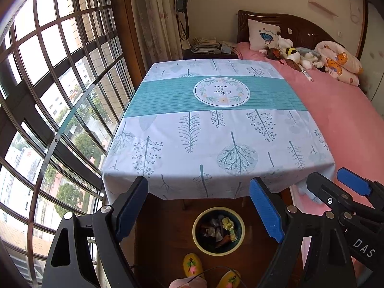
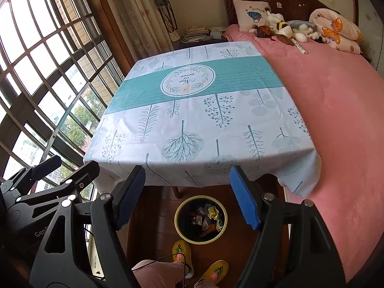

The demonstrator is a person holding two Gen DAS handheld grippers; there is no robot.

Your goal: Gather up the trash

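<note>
Two open grippers held above a bin of trash by a table.

The left gripper (image 1: 199, 206) and right gripper (image 2: 187, 194) both gape wide, holding nothing. On the wood floor below, the bin (image 1: 242, 236) holds crumpled trash (image 1: 219, 231), just beyond yellow slippers (image 2: 181, 250) and beside the patterned tablecloth (image 1: 216, 124).

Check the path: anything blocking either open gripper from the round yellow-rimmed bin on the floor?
Nothing visible. The round yellow-rimmed bin, holding crumpled wrappers, sits on bare wooden floor just past the tablecloth's hanging edge. The left gripper and right gripper are open and empty above it.
</note>
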